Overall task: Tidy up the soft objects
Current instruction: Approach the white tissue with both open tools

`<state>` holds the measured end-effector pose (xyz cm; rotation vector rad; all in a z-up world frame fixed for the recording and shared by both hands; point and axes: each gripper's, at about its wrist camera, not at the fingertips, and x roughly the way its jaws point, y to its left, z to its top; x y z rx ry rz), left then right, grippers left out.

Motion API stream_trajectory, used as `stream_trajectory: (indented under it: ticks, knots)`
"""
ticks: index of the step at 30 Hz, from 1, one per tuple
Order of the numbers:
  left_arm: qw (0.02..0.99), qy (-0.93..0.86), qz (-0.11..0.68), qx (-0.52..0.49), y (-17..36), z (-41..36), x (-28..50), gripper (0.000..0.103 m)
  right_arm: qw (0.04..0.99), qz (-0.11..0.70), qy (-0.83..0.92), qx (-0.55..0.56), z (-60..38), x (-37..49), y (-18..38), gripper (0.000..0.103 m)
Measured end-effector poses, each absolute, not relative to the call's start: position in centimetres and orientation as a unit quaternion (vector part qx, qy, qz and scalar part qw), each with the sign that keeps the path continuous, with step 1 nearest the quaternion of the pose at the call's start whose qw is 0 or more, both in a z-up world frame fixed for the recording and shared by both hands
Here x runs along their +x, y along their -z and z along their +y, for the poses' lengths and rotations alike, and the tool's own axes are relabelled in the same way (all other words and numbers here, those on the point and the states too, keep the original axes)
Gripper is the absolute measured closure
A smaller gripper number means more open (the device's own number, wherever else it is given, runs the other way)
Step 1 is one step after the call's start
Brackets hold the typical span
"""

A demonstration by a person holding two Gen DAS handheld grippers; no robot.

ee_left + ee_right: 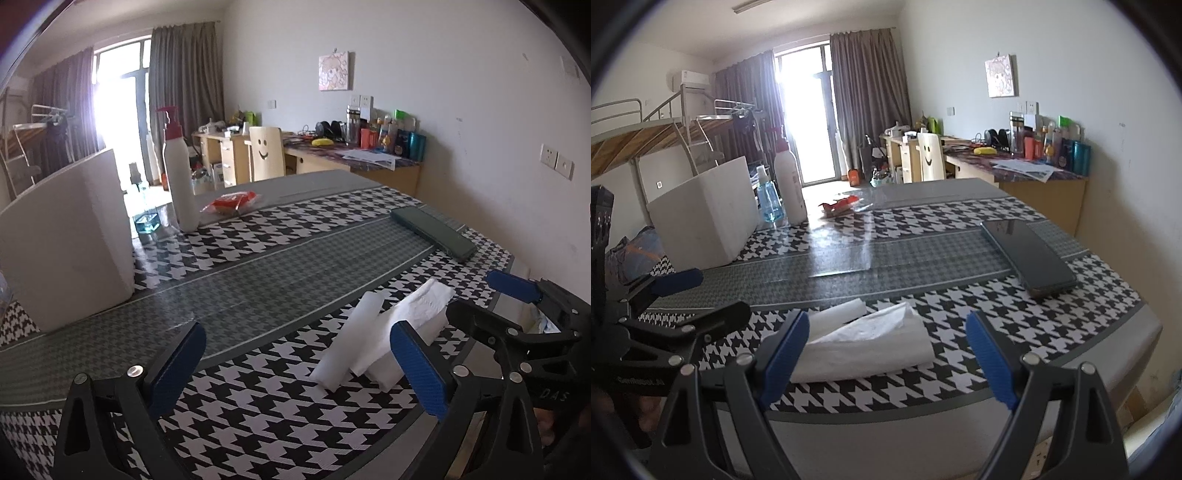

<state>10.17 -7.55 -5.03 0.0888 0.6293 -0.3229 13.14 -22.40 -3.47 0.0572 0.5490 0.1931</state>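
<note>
A loose pile of white tissues [373, 343] [871, 339] lies on the houndstooth tablecloth [258, 413] [997, 306] near the table's front edge, with a rolled white piece [364, 314] [846, 310] at its far side. My left gripper [299, 369] is open and low over the cloth, and the tissues sit just beyond its right finger [417, 369]. My right gripper [888, 358] is open too, with the tissues ahead between its fingers, closer to the left finger [786, 354]. No pad presses on them. Each gripper shows at the edge of the other's view.
A white box [66, 240] [705, 218] stands at the left. Behind it are a white pump bottle [181, 173] [790, 184], a blue spray bottle [147, 221] [768, 203] and a red packet [232, 201] [842, 205]. A dark phone [436, 232] [1030, 254] lies at the right.
</note>
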Motion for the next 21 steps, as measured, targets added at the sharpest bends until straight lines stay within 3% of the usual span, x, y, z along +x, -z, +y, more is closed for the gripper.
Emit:
stream_trajectory:
  ticks: [21]
  knots:
    - [0.897,0.191,0.393,0.066,8.4,-9.5,12.3,0.047,0.946,0.303,-0.105,0.052,-22.8,14.2,4.5,0.013]
